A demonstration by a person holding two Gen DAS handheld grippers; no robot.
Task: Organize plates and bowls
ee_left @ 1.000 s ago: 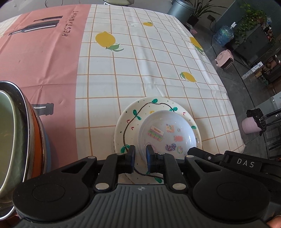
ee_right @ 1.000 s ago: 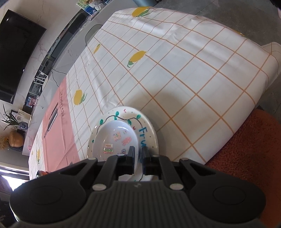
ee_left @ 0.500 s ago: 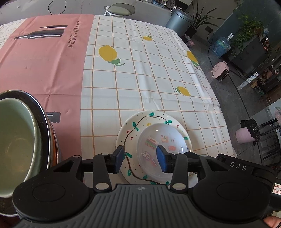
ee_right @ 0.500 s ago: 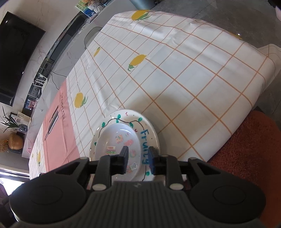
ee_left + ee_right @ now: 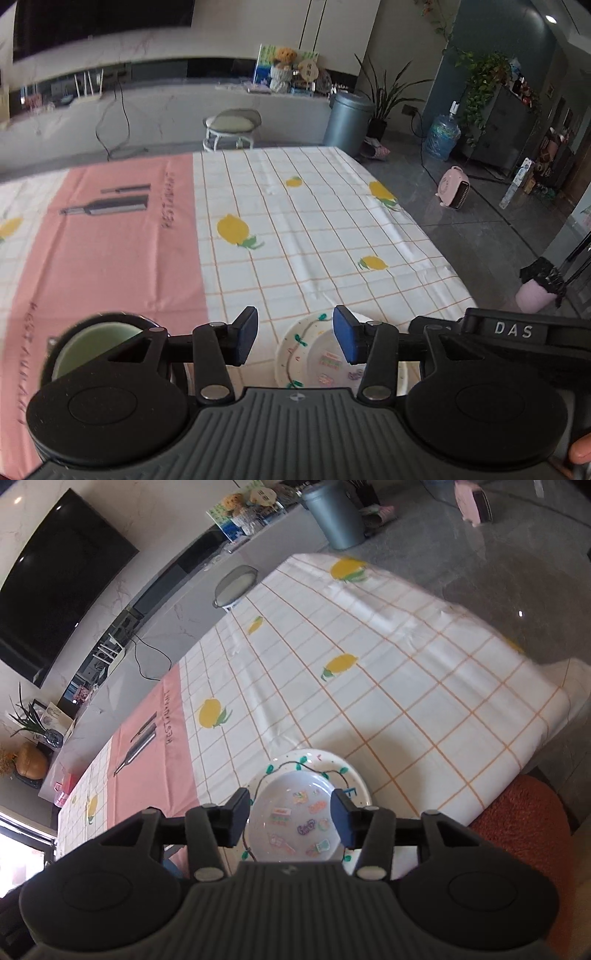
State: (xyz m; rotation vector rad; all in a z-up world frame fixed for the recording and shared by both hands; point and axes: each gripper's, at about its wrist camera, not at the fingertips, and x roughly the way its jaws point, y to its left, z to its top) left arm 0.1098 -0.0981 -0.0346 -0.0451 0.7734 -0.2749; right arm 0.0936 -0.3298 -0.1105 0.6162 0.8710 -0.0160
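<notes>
A white bowl (image 5: 295,821) with stickers inside is sitting in a painted plate (image 5: 354,786) on the checked tablecloth (image 5: 406,686), just below and ahead of both grippers. The right gripper (image 5: 290,818) is hanging above it, tilted downward, its jaws having just been opening; they are standing apart to either side of the bowl as seen from above, pressing on nothing. The left gripper (image 5: 295,336) is likewise pointing down at a slant, its jaws having just been opening too and standing apart with nothing between them but tablecloth and the plate's (image 5: 295,350) edge below. To its left a pale green bowl (image 5: 92,347) is resting in a dark metal one. Past the table's far edge a stool (image 5: 231,125) and a grey bin (image 5: 347,118) are standing on the floor.
</notes>
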